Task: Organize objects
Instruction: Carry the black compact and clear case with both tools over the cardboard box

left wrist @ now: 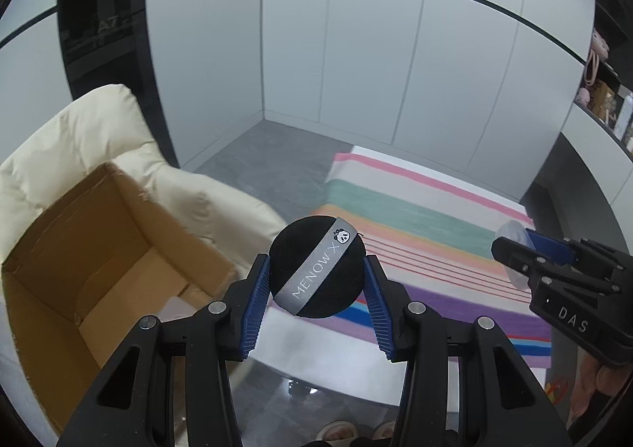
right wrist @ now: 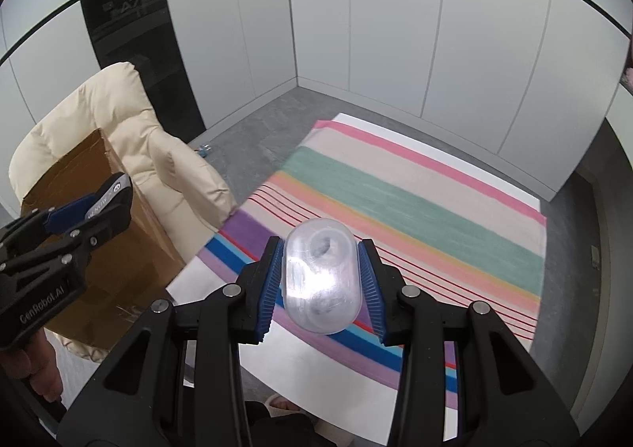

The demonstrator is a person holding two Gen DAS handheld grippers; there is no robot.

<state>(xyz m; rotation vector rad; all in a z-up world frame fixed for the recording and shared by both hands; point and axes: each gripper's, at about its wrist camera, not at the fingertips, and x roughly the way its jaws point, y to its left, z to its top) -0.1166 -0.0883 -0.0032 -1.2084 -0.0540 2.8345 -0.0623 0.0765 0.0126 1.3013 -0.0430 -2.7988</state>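
Observation:
My left gripper (left wrist: 316, 269) is shut on a round black powder puff (left wrist: 316, 273) with a grey MENOW ribbon, held in the air just right of an open cardboard box (left wrist: 79, 269). My right gripper (right wrist: 321, 273) is shut on a clear plastic oval case (right wrist: 322, 277), held above the striped rug (right wrist: 415, 201). The right gripper also shows in the left wrist view (left wrist: 514, 253), the left gripper in the right wrist view (right wrist: 107, 197). The box (right wrist: 103, 249) sits on a cream armchair (right wrist: 130, 130).
The cream armchair (left wrist: 79, 138) holds the box at left. The striped rug (left wrist: 415, 217) lies on grey floor before white wall panels. A shelf with small items (left wrist: 605, 91) is at far right. A small blue object (right wrist: 204, 149) lies on the floor by the chair.

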